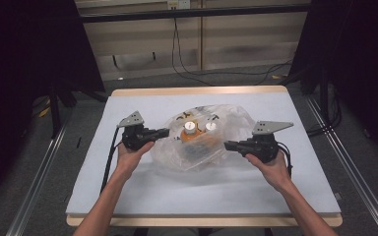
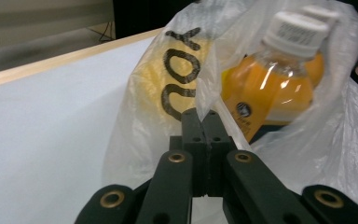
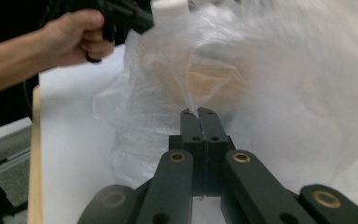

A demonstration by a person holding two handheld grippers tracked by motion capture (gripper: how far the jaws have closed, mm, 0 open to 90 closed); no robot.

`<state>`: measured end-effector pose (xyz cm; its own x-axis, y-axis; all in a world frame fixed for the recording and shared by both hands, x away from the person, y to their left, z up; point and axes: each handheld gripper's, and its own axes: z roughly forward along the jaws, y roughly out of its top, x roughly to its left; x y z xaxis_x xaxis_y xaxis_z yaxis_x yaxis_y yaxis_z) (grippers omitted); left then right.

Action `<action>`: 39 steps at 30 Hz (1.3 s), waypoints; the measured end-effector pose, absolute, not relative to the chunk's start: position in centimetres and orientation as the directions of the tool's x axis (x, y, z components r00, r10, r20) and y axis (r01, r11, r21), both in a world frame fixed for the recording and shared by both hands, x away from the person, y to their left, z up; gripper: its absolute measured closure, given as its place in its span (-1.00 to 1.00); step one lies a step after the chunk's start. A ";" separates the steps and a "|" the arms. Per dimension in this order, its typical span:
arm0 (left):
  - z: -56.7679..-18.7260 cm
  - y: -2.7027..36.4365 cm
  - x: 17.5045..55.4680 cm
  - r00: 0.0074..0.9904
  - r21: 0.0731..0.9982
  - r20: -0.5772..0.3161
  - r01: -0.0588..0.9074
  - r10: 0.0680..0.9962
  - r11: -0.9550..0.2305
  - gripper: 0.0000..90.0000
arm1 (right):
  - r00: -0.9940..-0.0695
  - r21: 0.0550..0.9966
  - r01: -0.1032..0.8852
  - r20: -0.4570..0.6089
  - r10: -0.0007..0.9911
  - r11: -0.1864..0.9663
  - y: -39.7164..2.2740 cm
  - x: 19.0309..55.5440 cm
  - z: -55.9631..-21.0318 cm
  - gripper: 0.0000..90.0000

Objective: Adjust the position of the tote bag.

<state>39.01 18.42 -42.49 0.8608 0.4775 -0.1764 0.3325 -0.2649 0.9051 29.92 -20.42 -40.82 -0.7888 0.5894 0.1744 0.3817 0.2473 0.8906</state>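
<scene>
A clear plastic bag [image 1: 199, 140] lies mid-worktop [image 1: 128, 187], its long axis running side to side between the two hands. Inside, two orange bottles [image 1: 193, 133] stand roughly upright, white caps [image 1: 190, 126] toward the camera above. The left tongs [image 2: 204, 116] are clamped on a fold of the bag's left edge; the right tongs [image 3: 199, 113] are pinched together on film at its right edge.

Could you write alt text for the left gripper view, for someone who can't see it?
The left gripper, its two black jaws closed together, pinches a fold of a clear plastic bag printed with dark lettering. Inside the bag stands an orange drink bottle with a white cap, on a white table with a wooden edge.
</scene>
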 end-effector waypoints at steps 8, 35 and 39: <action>-44.0 17.6 39.6 0.861 0.873 -0.159 0.351 0.484 -0.338 1.00 | -0.768 0.849 0.447 0.204 0.607 0.281 -21.6 30.2 -43.6 1.00; -47.5 18.6 40.2 0.837 0.834 -0.201 0.419 0.510 -0.359 0.65 | -0.760 0.748 0.528 0.206 0.616 0.402 -21.7 30.9 -48.0 0.65; -45.9 18.9 39.6 0.839 0.856 -0.194 0.398 0.509 -0.330 0.36 | -0.760 0.783 0.505 0.203 0.617 0.364 -21.8 30.2 -46.8 0.39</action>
